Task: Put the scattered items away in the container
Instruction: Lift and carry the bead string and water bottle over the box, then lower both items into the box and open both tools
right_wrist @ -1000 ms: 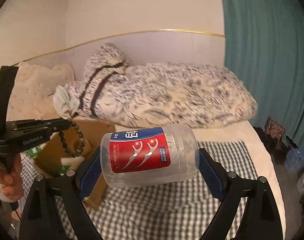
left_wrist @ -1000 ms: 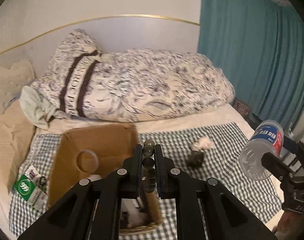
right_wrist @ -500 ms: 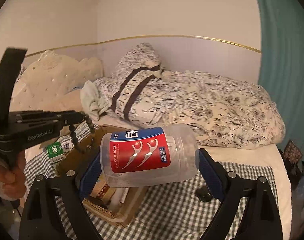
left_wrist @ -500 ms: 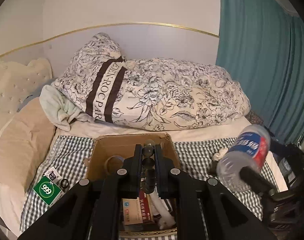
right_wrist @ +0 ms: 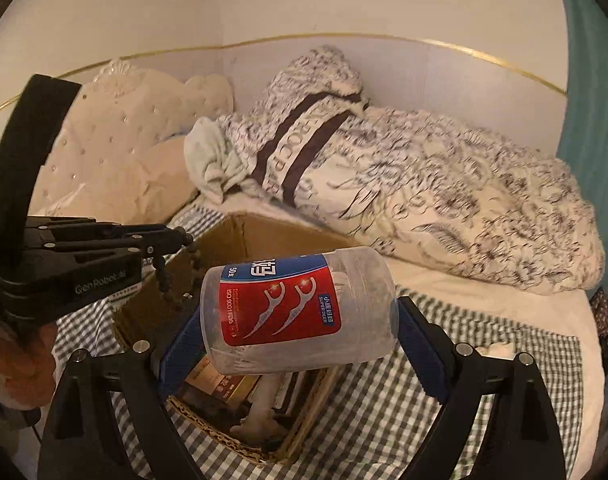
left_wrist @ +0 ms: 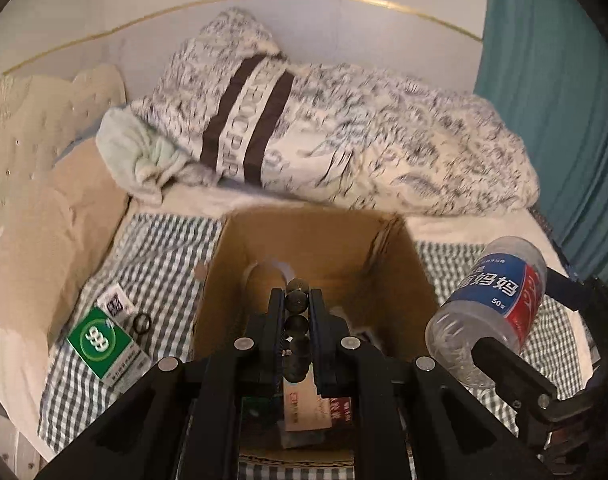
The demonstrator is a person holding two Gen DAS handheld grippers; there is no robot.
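An open cardboard box (left_wrist: 408, 264) (right_wrist: 239, 232) stands on the checked blanket, with small packets and a white item inside. My left gripper (left_wrist: 295, 300) (right_wrist: 183, 238) is shut on a dark bead bracelet (left_wrist: 295, 332) (right_wrist: 163, 280), which hangs over the box opening. My right gripper (right_wrist: 299, 320) is shut on a clear floss-pick jar (right_wrist: 299, 312) (left_wrist: 492, 308) with a red and blue label, held sideways just above the box's right side.
A green and white box (left_wrist: 103, 344), a small packet (left_wrist: 113, 302) and a black ring (left_wrist: 141, 323) lie on the blanket left of the cardboard box. A patterned duvet (left_wrist: 384, 152), pillows and a mint cloth (left_wrist: 143, 156) fill the back. A teal curtain (left_wrist: 564, 100) hangs at the right. A hand (right_wrist: 15, 364) holds the left gripper.
Both grippers have moved over the box and sunk, so it now sits centred and closer in the left wrist view. The jar has come up beside the box. Both grips are unchanged.
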